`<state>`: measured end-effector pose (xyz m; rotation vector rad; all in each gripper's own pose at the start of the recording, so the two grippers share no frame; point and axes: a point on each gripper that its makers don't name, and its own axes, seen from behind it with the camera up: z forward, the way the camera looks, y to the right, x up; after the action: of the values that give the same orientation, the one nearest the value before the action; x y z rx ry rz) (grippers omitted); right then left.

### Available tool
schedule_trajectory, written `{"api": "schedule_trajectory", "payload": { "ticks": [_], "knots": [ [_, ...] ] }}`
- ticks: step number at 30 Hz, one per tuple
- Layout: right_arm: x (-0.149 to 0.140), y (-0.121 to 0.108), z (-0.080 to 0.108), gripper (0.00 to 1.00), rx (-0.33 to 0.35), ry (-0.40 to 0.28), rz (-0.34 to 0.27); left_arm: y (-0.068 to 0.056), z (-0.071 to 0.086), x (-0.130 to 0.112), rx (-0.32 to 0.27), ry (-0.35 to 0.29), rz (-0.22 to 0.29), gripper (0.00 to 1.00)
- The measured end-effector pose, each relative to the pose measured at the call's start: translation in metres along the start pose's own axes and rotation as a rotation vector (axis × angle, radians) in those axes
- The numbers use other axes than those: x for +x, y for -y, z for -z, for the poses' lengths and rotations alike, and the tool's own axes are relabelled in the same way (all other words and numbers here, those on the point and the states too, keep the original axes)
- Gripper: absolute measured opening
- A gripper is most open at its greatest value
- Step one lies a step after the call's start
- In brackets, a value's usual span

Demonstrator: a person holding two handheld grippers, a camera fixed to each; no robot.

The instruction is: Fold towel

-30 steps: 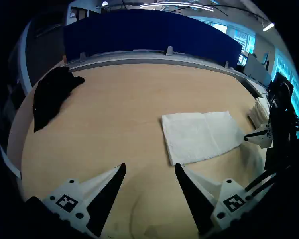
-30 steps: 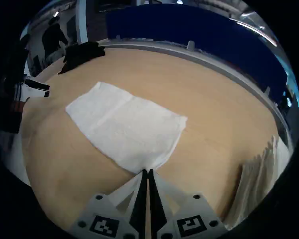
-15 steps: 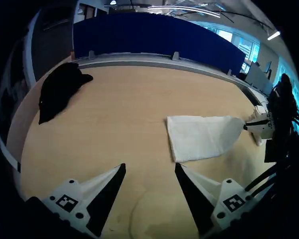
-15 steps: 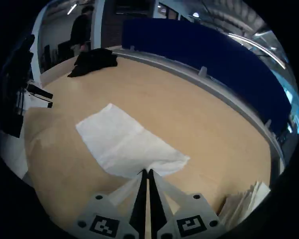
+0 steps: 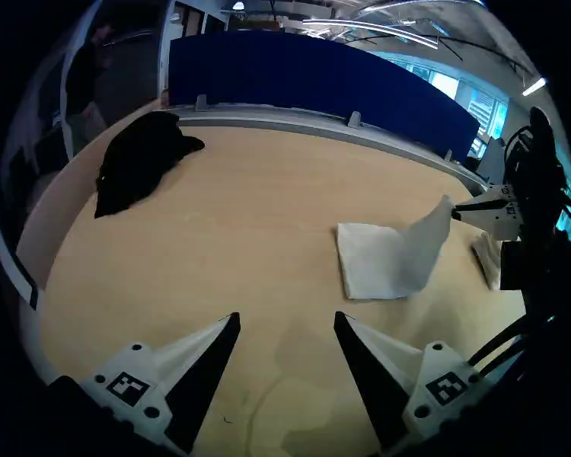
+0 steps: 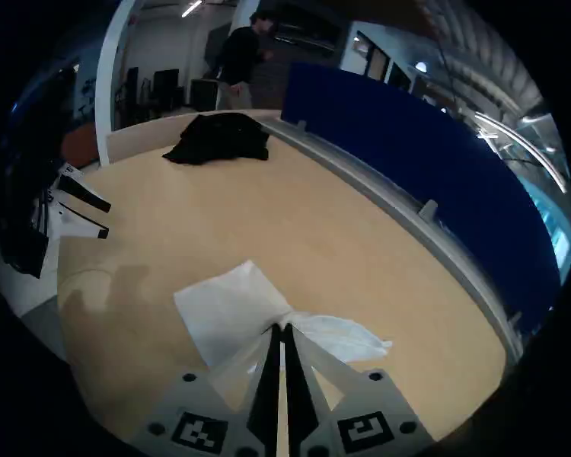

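Right up close, the left tool hangs over the pale wooden counter, fingers spread wide, nothing between them. Each finger base carries a square black-and-white marker, a pattern and no readable words. Just beyond, the white towel lies on the counter with its far-right corner pulled up into a peak. That corner is nipped in the right tool, whose fingers are pressed together on the cloth, and the rest of the towel lies flat below. Farther back, a crumpled black garment sits near the counter's far edge. Behind it runs a blue partition, and a person stands beyond.
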<state>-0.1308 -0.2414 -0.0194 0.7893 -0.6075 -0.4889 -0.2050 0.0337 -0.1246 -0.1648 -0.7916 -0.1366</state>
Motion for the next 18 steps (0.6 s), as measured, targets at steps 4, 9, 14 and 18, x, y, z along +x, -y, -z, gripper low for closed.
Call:
{"api": "schedule_trajectory", "payload": {
  "ticks": [4, 9, 14, 18],
  "knots": [
    [0.011, 0.021, -0.015, 0.03, 0.045, 0.001, 0.044, 0.004, 0.011, 0.0, 0.009, -0.015, 0.005, 0.91],
    [0.019, 0.054, -0.04, 0.03, 0.109, 0.009, 0.091, 0.01, 0.023, -0.001, 0.025, -0.028, -0.005, 0.91],
    [0.009, 0.089, -0.073, 0.03, 0.174, 0.044, 0.114, 0.014, 0.036, -0.006, 0.043, -0.034, -0.012, 0.91],
    [-0.01, 0.114, -0.099, 0.03, 0.219, 0.093, 0.109, 0.017, 0.043, -0.012, 0.051, -0.037, -0.001, 0.91]
  ]
}}
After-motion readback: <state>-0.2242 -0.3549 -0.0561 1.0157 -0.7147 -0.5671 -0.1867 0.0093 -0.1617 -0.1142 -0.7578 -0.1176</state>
